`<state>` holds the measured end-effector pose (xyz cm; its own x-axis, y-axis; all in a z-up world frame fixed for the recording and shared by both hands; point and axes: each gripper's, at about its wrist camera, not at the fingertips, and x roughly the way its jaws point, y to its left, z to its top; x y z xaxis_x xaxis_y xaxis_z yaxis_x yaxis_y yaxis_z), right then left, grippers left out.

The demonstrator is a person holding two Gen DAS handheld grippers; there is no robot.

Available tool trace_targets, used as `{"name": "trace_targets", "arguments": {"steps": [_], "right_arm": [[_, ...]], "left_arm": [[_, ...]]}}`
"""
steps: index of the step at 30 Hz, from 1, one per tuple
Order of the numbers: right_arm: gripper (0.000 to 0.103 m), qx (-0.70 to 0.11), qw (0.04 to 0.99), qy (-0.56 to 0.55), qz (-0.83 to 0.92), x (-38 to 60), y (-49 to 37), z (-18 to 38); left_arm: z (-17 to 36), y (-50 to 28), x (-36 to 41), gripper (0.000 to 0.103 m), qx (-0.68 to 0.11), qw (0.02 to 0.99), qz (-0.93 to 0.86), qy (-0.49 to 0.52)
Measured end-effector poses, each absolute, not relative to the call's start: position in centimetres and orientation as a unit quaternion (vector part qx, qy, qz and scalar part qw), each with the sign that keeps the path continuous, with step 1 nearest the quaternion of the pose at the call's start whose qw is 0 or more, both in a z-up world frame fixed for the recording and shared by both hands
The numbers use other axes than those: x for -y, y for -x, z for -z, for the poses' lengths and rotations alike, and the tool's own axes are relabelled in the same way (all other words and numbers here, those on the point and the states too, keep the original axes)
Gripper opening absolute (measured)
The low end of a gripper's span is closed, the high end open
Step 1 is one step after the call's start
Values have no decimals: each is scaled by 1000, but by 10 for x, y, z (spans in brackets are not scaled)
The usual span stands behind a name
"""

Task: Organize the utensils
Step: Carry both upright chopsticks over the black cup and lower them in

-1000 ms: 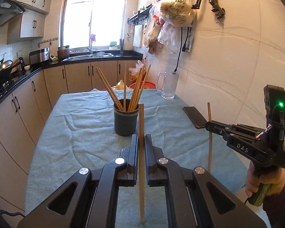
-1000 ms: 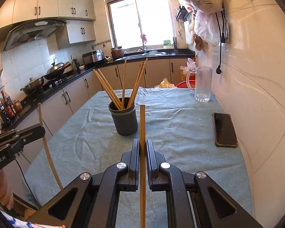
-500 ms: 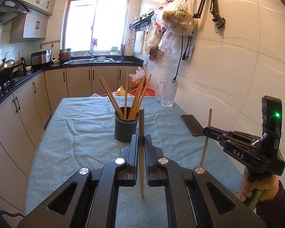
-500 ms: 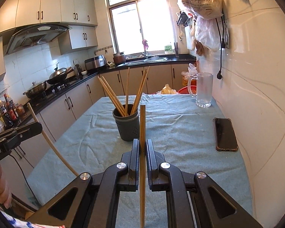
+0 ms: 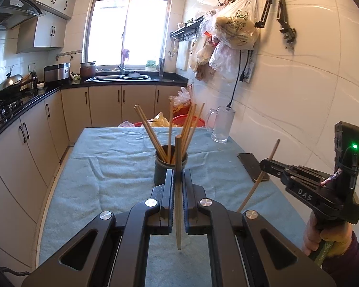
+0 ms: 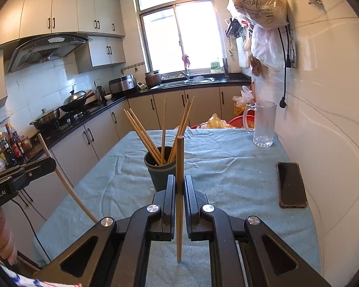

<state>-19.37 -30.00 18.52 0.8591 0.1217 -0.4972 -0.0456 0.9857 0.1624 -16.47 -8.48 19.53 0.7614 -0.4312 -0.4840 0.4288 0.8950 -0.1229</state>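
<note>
A dark grey holder cup [image 5: 160,169] with several wooden chopsticks stands mid-table on the blue cloth; it also shows in the right wrist view [image 6: 155,169]. My left gripper [image 5: 177,174] is shut on a wooden chopstick [image 5: 178,191], held upright just short of the cup. My right gripper [image 6: 179,179] is shut on another chopstick [image 6: 179,191], also short of the cup. In the left wrist view the right gripper [image 5: 263,166] holds its chopstick [image 5: 258,179] tilted. In the right wrist view the left gripper [image 6: 51,165] holds its chopstick [image 6: 67,184] tilted.
A black phone [image 6: 291,184] lies on the cloth near the tiled wall. A glass mug [image 6: 263,123] stands at the far right corner. Kitchen counters [image 5: 36,110] run along the left. Bags hang on the wall [image 5: 234,31].
Both grippers have risen and tipped their views upward. Each chopstick has tilted in the other's view, with its lower end lifted off the cloth.
</note>
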Motion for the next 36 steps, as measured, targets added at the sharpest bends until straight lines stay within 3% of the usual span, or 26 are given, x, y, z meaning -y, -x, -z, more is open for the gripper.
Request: {"name": "trace_targets", "arguments": {"steps": [36], "right_arm": [[7, -259, 963, -62, -49, 300, 169, -201]], "left_arm": [[-189, 122, 88, 6, -290, 945, 139, -52]]}}
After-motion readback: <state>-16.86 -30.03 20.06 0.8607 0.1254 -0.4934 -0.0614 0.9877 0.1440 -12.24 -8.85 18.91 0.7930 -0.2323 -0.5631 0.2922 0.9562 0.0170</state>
